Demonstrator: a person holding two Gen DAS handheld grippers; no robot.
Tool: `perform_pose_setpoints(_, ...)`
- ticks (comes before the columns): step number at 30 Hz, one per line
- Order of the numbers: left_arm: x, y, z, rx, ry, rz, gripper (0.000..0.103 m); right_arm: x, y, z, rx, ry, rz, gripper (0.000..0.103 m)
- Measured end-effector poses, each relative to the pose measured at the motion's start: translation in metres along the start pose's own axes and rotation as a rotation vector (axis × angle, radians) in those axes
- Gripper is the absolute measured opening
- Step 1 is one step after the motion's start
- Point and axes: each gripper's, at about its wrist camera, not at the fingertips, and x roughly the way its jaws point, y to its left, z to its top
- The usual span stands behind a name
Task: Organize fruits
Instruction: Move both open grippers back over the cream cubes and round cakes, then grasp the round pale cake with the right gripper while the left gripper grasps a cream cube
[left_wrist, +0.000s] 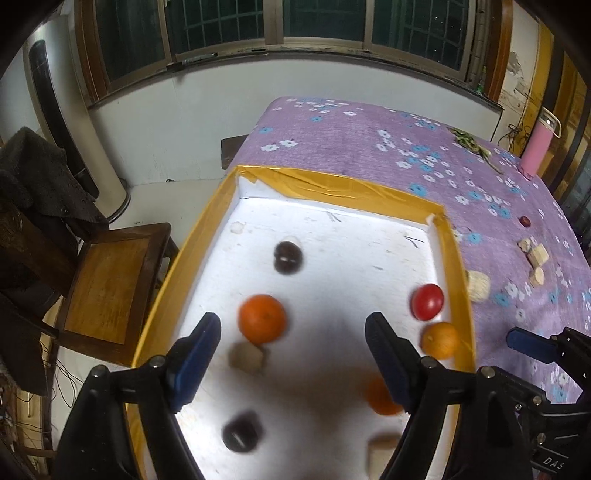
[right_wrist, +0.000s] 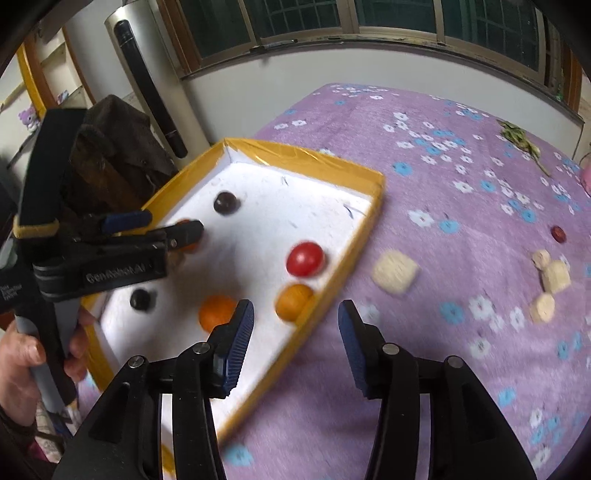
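A white tray with a yellow taped rim (left_wrist: 332, 184) (right_wrist: 303, 155) lies on the purple flowered cloth. In it are an orange (left_wrist: 262, 318), a red tomato (left_wrist: 427, 301) (right_wrist: 305, 259), a small orange fruit (left_wrist: 440, 340) (right_wrist: 293, 301), another orange (left_wrist: 380, 397) (right_wrist: 217, 312) and two dark plums (left_wrist: 288, 257) (left_wrist: 242, 431) (right_wrist: 225, 203) (right_wrist: 140, 300). My left gripper (left_wrist: 291, 350) (right_wrist: 162, 227) is open and empty above the tray. My right gripper (right_wrist: 295, 339) is open and empty over the tray's right rim; one of its fingertips (left_wrist: 528, 343) shows in the left wrist view.
Pale food chunks (right_wrist: 394, 271) (right_wrist: 554, 277) (left_wrist: 535, 254) and a small red fruit (right_wrist: 557, 233) (left_wrist: 524, 220) lie on the cloth right of the tray. Pale blocks (left_wrist: 246, 356) sit in the tray. A pink bottle (left_wrist: 537, 147) and greens (right_wrist: 521, 138) stand far back. A wooden chair (left_wrist: 110, 288) is left.
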Motion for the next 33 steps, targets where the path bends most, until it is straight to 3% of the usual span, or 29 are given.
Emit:
perform_pose_setpoints(5, -0.012, -0.023, -0.007, -0.003, -0.001, -0.005, 0.088, -0.024, -0.026, -0.028, 0.020, -0.018, -0.049, 0.071)
perform_pose_setpoints(15, -0.029, -0.094, -0.022, 0.047, 0.016, -0.056, 0.089, -0.066, -0.135, -0.063, 0.145, -0.060, -0.173, 0.074)
perform_pose_setpoints(19, -0.033, -0.119, -0.026, 0.080, 0.023, -0.065, 0.089, -0.071, -0.186, -0.062, 0.218, -0.081, -0.186, 0.074)
perform_pose_setpoints(23, -0.032, -0.137, -0.030, 0.094, 0.038, -0.061, 0.089, -0.065, -0.211, -0.049, 0.229, -0.102, -0.149, 0.074)
perform_pose_setpoints(28, -0.030, -0.150, -0.033, 0.104, 0.050, -0.050, 0.089, -0.041, -0.212, -0.031, 0.168, -0.094, -0.115, 0.068)
perform_pose_setpoints(33, -0.027, -0.157, -0.028, 0.107, 0.044, -0.043, 0.089, -0.011, -0.206, -0.023, 0.128, -0.050, -0.121, 0.047)
